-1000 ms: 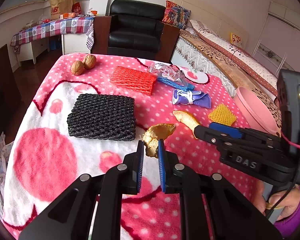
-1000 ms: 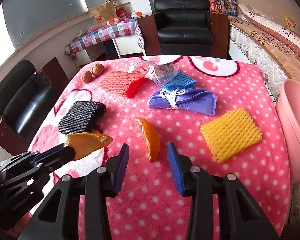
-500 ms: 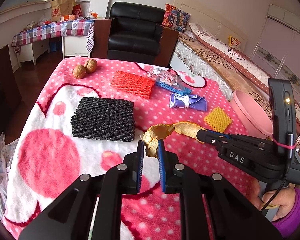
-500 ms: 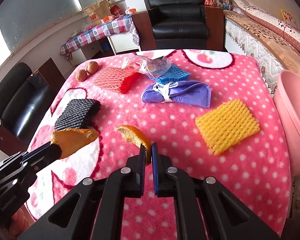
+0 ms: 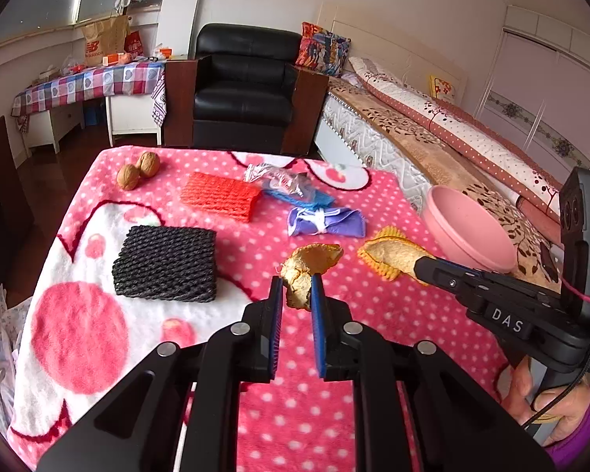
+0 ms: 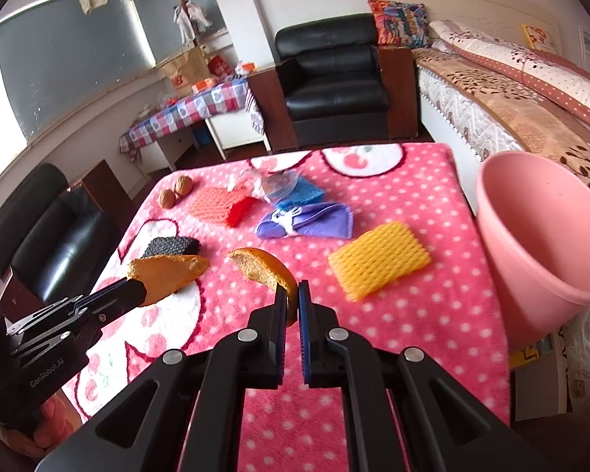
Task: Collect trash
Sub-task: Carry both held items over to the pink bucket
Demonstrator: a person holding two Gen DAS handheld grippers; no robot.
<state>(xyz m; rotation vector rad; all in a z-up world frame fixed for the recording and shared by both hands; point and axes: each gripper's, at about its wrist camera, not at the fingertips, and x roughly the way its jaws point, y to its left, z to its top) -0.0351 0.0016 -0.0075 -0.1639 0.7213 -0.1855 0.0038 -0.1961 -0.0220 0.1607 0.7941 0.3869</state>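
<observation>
My left gripper is shut on an orange peel and holds it above the pink blanket; it also shows in the right wrist view. My right gripper is shut on a second orange peel, lifted off the table; this peel shows in the left wrist view. A pink bin stands past the table's right edge, also in the left wrist view. Still on the table: yellow foam net, purple mask, red foam net, black foam net, blue net with a wrapper.
Two walnuts lie at the table's far left corner. A black armchair stands behind the table, a bed to the right, a checked-cloth side table at the back left.
My right gripper closed on the orange peel and lifted it off the blanket. Both grippers rose and moved right, toward the pink bin. The left kept its peel.
</observation>
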